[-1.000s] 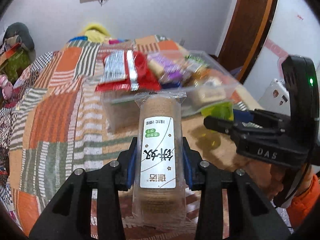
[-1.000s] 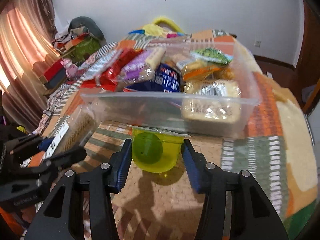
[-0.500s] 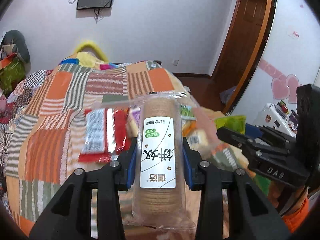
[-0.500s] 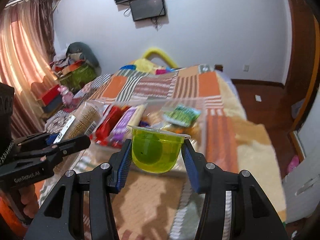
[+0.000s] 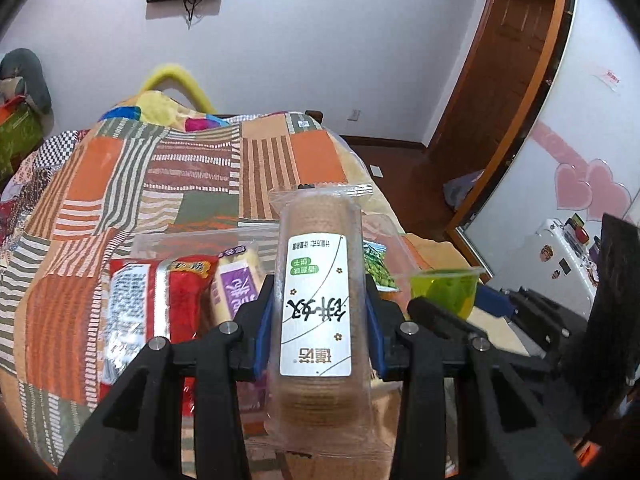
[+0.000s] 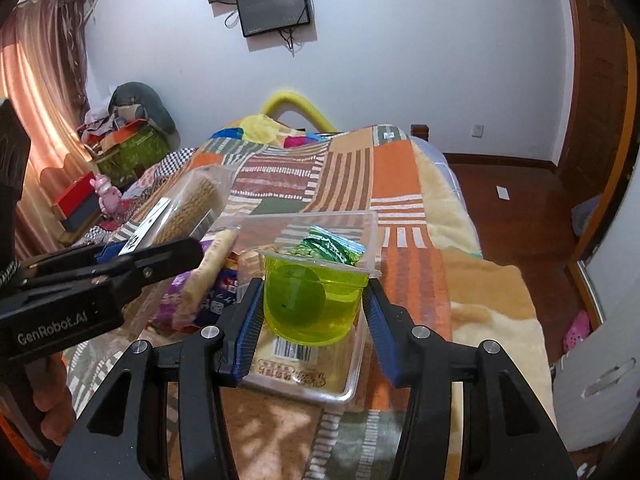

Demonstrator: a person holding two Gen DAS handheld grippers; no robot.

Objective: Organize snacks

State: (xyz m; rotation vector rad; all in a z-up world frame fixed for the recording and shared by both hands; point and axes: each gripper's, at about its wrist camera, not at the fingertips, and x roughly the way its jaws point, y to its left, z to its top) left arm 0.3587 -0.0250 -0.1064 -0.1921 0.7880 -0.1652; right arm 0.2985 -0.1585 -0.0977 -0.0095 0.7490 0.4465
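My left gripper (image 5: 318, 312) is shut on a clear-wrapped roll of brown biscuits (image 5: 318, 296) with a white label, held above the clear plastic box (image 5: 180, 238). In the right wrist view the same biscuit roll (image 6: 192, 208) and left gripper (image 6: 120, 268) hang at the left. My right gripper (image 6: 314, 308) is shut on a green jelly cup (image 6: 314, 300), which hovers over the clear box (image 6: 370, 232). The jelly cup (image 5: 444, 294) also shows at the right of the left wrist view. Inside the box lie a red packet (image 5: 156, 304), a purple packet (image 5: 236, 292) and a green packet (image 6: 332, 242).
The box sits on a patchwork blanket (image 5: 120, 184) over a bed. Wooden floor (image 6: 520, 208) lies beyond the bed's right edge. A white appliance (image 5: 568, 248) stands at the right, a curtain (image 6: 36, 112) and piled clutter (image 6: 128, 136) at the left.
Both grippers have risen and moved forward over the box with their snacks. The box, seen from the side a second ago, is now seen from above.
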